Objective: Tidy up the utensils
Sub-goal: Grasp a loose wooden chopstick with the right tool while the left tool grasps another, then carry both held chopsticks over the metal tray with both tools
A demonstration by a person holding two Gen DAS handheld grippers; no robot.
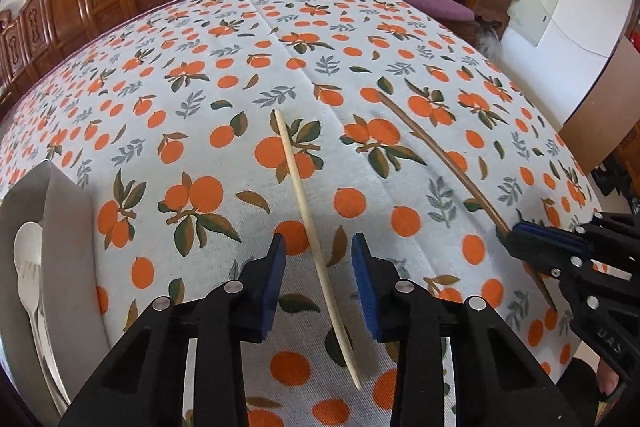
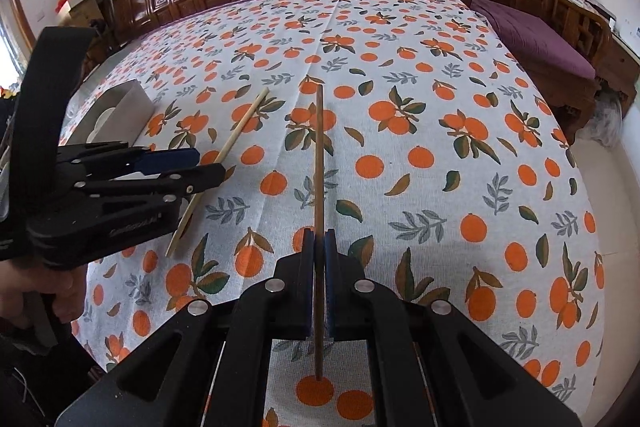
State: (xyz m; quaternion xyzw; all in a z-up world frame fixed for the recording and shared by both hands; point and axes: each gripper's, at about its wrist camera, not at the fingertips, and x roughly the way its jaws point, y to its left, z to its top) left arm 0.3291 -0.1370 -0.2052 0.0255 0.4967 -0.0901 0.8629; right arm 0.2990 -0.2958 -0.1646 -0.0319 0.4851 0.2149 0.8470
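Right tool is clamped on the dark brown chopstick. I see the blue pads pressed against it on both sides, gripping near its lower end, with a short stub sticking out behind the pads. The stick runs straight ahead over the counter, which has an orange-print cloth on it. I can't tell if the far tip touches the cloth.

Left tool is wide open, jaws straddling the pale chopstick, which lies flat on the cloth between the pads, neither pad touching it. The near end runs back under the tool.

The two chopsticks are apart, the pale one on the left and the dark one on the right, roughly parallel in the left wrist view.

A grey tray sits at the counter's left edge, holding a white spoon and a white fork, overlapping.
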